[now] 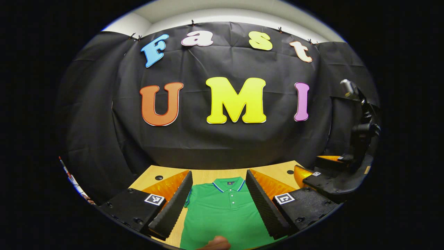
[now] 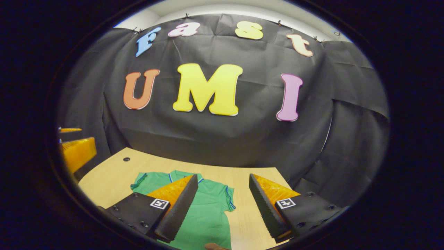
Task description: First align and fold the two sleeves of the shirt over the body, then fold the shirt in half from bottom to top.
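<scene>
A green polo shirt (image 1: 222,215) lies flat and face up on the wooden table (image 1: 204,175), collar toward the far wall. In the right gripper view the green polo shirt (image 2: 208,215) has both short sleeves spread out sideways. My left gripper (image 1: 219,175) hovers open above the shirt's chest, with the collar between its fingers. My right gripper (image 2: 223,177) is open too, over the shirt's right sleeve (image 2: 227,198) and the bare table beside it. Nothing is held by either. The right gripper (image 1: 314,166) shows off to the right in the left gripper view.
The table's far edge meets the black cloth wall. Small round holes (image 1: 159,177) sit near the table's back corners. A fingertip (image 1: 215,243) of a person pokes in at the bottom edge. The left gripper (image 2: 73,140) shows at the left rim in the right gripper view.
</scene>
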A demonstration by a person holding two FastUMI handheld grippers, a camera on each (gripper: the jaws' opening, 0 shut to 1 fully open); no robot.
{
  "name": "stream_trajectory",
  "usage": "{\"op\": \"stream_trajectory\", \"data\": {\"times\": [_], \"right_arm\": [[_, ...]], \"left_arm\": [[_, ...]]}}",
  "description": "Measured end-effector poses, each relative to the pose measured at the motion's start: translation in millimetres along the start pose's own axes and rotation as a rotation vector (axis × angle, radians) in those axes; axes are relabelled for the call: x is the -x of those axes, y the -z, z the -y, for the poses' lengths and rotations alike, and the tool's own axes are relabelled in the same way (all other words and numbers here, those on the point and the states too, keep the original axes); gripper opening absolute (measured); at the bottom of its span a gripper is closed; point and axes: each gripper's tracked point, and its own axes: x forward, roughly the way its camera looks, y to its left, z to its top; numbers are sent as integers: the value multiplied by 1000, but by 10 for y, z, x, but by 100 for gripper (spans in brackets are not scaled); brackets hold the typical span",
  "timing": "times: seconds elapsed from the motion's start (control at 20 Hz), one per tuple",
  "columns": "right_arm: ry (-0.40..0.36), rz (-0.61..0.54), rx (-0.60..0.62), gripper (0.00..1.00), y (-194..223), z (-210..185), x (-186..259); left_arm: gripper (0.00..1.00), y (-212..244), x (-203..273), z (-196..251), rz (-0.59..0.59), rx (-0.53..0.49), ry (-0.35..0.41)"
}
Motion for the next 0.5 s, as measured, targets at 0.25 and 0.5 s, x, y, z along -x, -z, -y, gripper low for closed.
{"op": "stream_trajectory", "data": {"times": [0.25,0.5], "right_arm": [[5,-196,-57,95,606,132,-775],[32,-313,-77,95,1086,350,-1467]], "left_arm": [[100,55,-64,-7,-19,27,-37],[99,194,-89,-34,-62,31,-97]]}}
